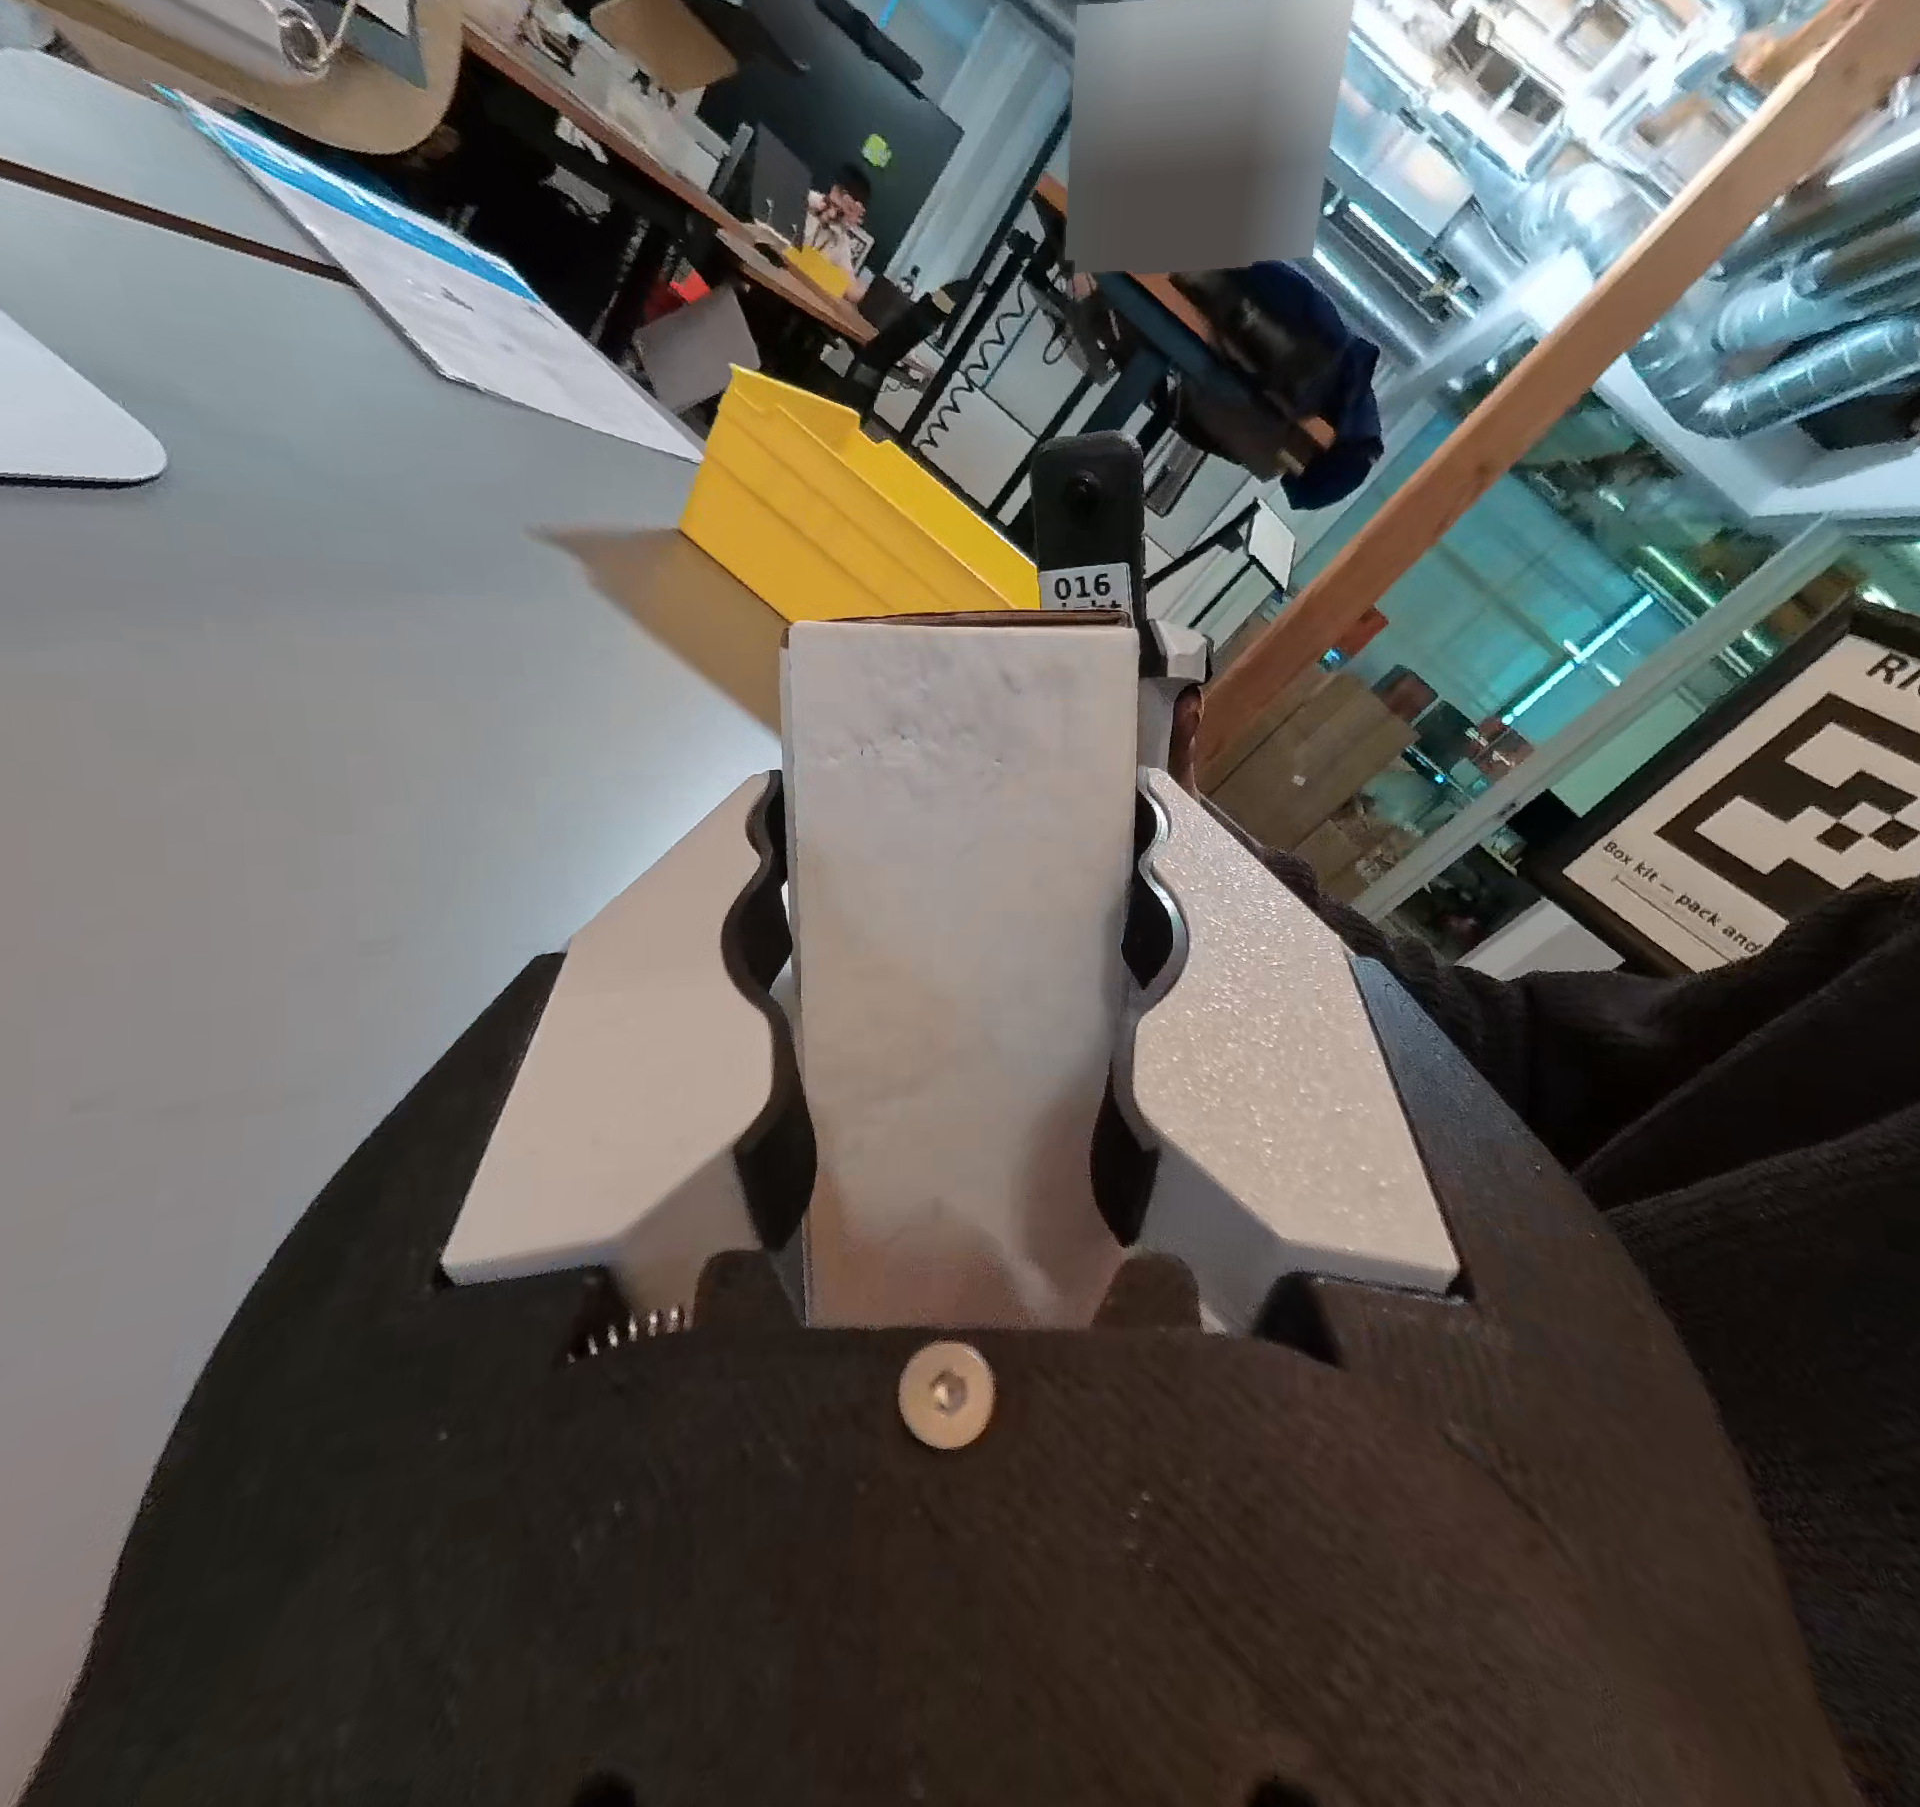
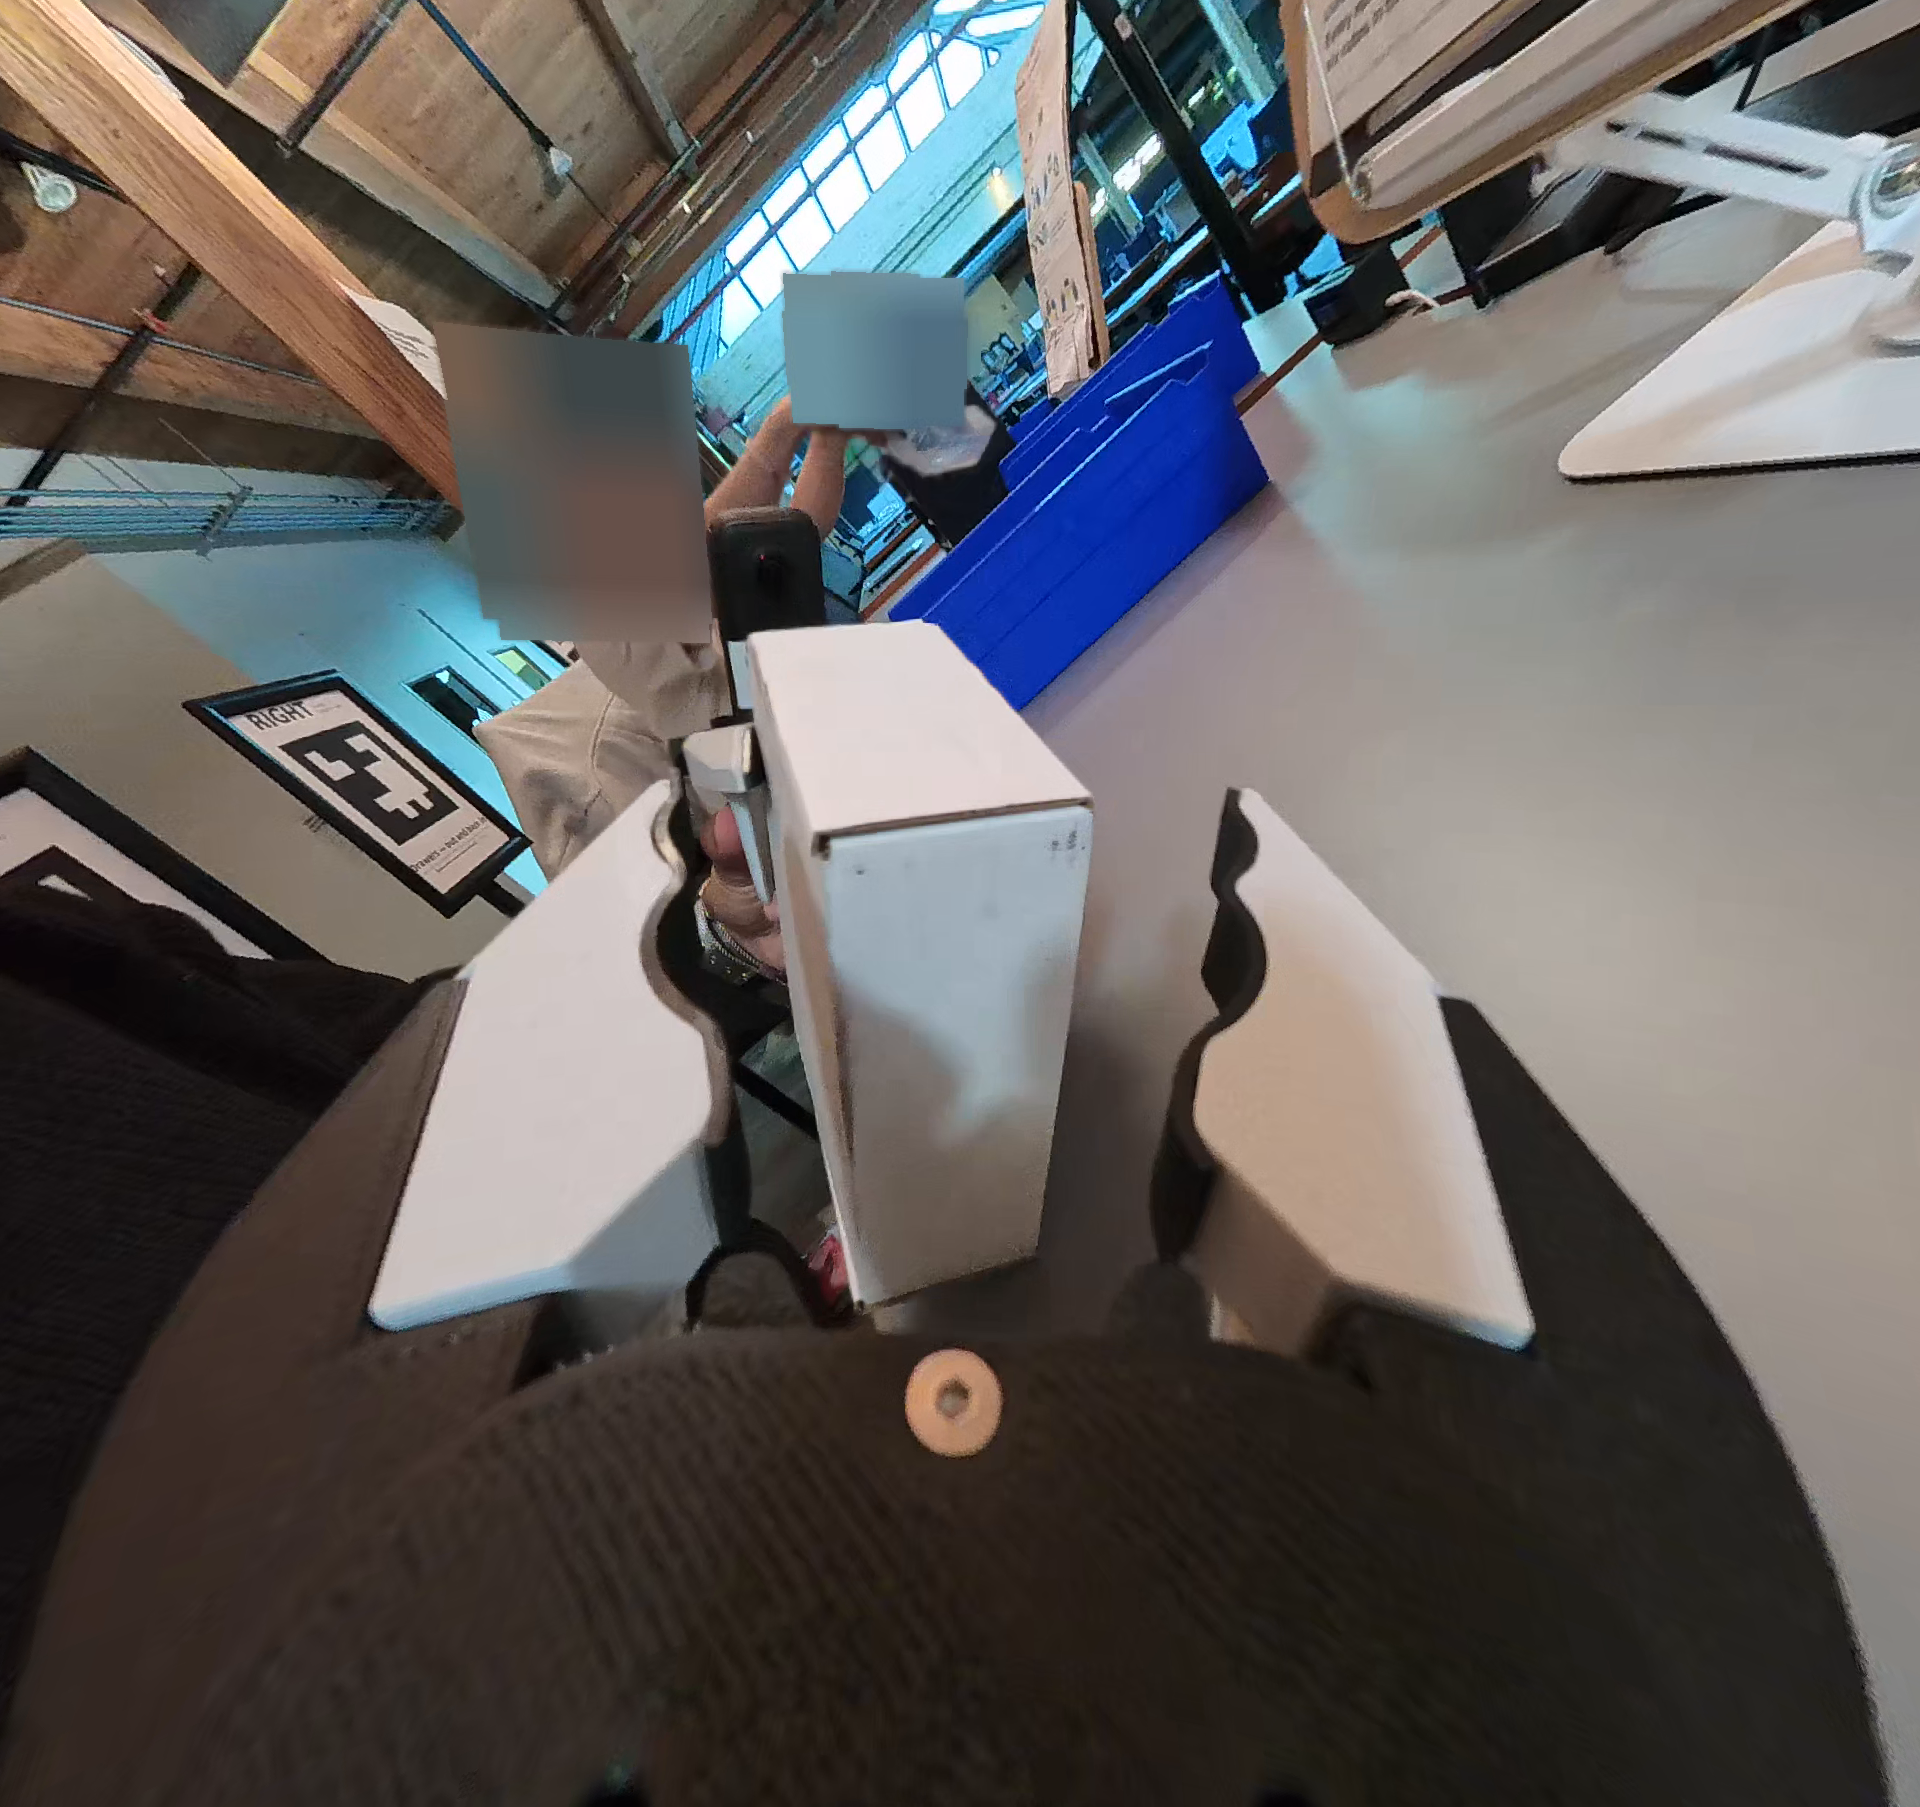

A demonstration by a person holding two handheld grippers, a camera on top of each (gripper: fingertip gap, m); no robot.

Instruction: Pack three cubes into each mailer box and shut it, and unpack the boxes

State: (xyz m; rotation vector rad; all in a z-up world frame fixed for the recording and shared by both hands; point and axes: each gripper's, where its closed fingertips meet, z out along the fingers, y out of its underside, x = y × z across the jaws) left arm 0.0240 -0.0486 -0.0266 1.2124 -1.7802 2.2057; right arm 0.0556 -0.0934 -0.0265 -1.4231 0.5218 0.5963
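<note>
Grey table (image 2: 1558, 822) lies open rightward; blue bin (image 2: 1091, 531) blocks beyond, seemingly well apart.

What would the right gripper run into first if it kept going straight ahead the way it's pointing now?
The closed white cardboard mailer box. It already stands between the open fingers of the right gripper, apart from both, so going on would likely bring its near end against the gripper's black body. The left gripper holds the box from the far side.

- Bright, even daylight from the far skylight windows (image 2: 842, 188), cyan-tinted.
- Soft sheen on the smooth grey worktop (image 1: 312, 718).
- Strong wide-angle bending at the edges.
- Far background slightly soft; the near white cardboard mailer box (image 2: 935, 926) shows soft shadows.
</note>
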